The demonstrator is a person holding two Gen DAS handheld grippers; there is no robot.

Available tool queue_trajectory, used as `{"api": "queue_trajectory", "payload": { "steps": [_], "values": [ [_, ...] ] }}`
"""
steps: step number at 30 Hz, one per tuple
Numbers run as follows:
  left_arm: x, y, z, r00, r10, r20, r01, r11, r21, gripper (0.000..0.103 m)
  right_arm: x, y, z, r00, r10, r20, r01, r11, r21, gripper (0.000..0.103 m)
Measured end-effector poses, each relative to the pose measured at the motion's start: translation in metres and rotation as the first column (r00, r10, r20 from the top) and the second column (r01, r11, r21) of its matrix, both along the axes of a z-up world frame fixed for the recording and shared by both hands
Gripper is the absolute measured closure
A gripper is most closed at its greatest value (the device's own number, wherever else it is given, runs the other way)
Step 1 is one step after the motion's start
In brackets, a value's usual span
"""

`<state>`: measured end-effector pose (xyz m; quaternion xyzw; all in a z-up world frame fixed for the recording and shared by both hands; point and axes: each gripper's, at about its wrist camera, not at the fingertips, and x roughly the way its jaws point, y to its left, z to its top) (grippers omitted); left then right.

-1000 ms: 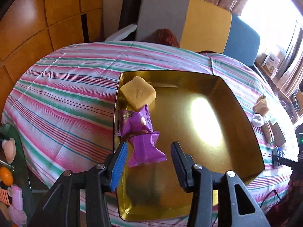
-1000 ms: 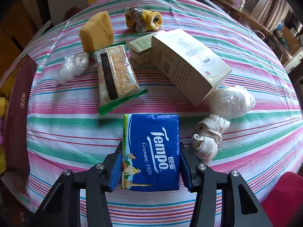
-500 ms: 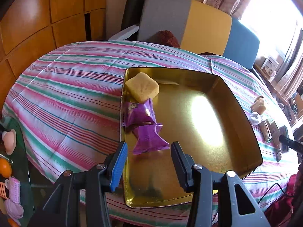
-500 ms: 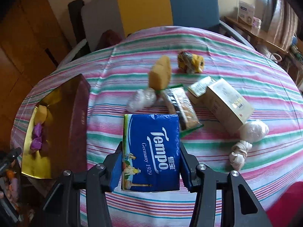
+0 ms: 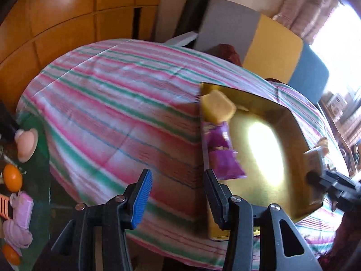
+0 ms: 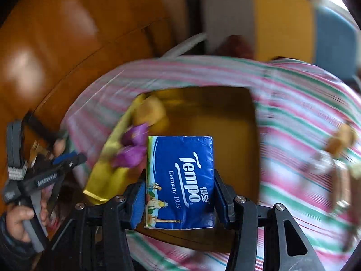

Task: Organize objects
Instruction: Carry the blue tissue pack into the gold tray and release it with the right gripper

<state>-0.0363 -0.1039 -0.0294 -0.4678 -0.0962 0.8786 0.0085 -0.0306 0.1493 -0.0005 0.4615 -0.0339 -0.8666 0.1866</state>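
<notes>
My right gripper (image 6: 179, 199) is shut on a blue Tempo tissue pack (image 6: 180, 180) and holds it above the near side of the gold tray (image 6: 214, 122). The tray holds a yellow sponge (image 6: 150, 111) and purple wrappers (image 6: 133, 149) at its left side. In the left wrist view the gold tray (image 5: 277, 180) sits to the right with the yellow sponge (image 5: 217, 109) and purple wrappers (image 5: 222, 153). My left gripper (image 5: 178, 194) is open and empty, over the striped cloth left of the tray's near corner. The right gripper (image 5: 331, 187) shows at the tray's right edge.
The round table has a pink, green and white striped cloth (image 5: 117, 113). Several loose items (image 6: 338, 149) lie on the cloth right of the tray. Chairs (image 5: 259, 38) stand at the far side, wooden panels (image 5: 56, 22) to the left. Small toys (image 5: 18, 180) lie on a low surface at far left.
My right gripper has swung left with the tissue pack, from over the loose items to over the tray. My left gripper has shifted left, off the tray.
</notes>
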Motion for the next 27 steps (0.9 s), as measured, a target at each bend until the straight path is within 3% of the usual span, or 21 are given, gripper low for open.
{"api": "queue_trajectory", "payload": {
  "steps": [6, 12, 18, 27],
  "values": [
    [0.005, -0.019, -0.013, 0.999, 0.043, 0.033, -0.044, 0.999, 0.020, 0.055, -0.017, -0.071, -0.034, 0.984, 0.169, 0.061, -0.171, 0.985, 0.033, 0.050],
    [0.005, -0.023, -0.019, 0.998, 0.047, 0.040, -0.049, 0.998, 0.033, 0.055, -0.017, -0.102, -0.064, 0.954, 0.264, 0.143, -0.268, 0.963, 0.009, 0.048],
    [0.006, -0.020, -0.015, 0.999, 0.039, 0.020, -0.039, 0.999, 0.031, 0.055, -0.015, -0.095, -0.064, 0.958, 0.253, 0.133, -0.247, 0.967, -0.061, 0.033],
    [0.010, -0.006, 0.001, 1.000, -0.004, -0.023, 0.004, 1.000, 0.009, 0.055, 0.006, -0.064, -0.038, 0.985, 0.158, 0.071, -0.152, 0.985, -0.087, 0.024]
  ]
}}
